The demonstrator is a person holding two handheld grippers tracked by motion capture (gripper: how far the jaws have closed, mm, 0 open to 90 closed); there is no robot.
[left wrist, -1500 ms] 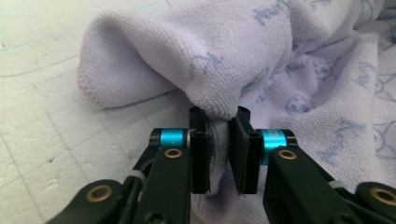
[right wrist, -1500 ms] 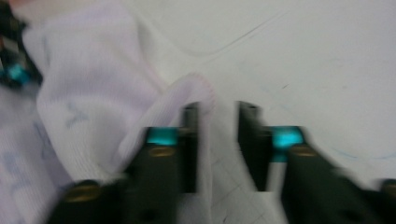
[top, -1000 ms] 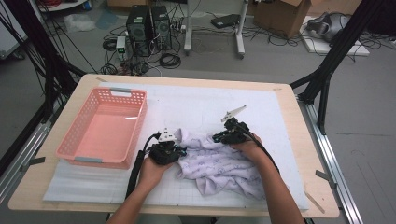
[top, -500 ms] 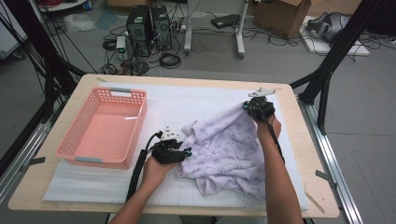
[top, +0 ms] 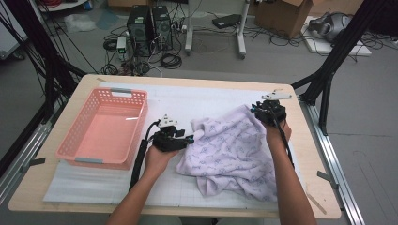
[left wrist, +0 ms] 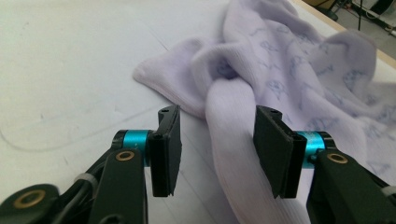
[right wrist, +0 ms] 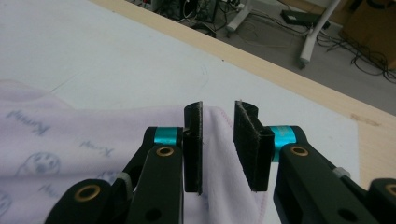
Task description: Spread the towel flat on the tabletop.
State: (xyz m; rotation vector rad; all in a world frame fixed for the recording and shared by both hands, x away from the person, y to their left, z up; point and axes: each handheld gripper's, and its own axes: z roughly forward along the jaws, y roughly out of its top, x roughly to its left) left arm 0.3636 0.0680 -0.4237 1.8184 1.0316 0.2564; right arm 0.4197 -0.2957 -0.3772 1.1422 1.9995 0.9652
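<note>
Now that I have dragged its far corner out across the desk (top: 197,96), both tongs (top: 187,138) (top: 263,108) have just been opening off the lilac towel (top: 232,150), which lies spread beside the basket (top: 75,152).

Basket (top: 104,129) left of towel (top: 230,150)

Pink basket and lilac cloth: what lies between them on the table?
In the high view, the left tool and the hand holding it sit between the pink basket and the lilac cloth; otherwise bare white mat.
</note>
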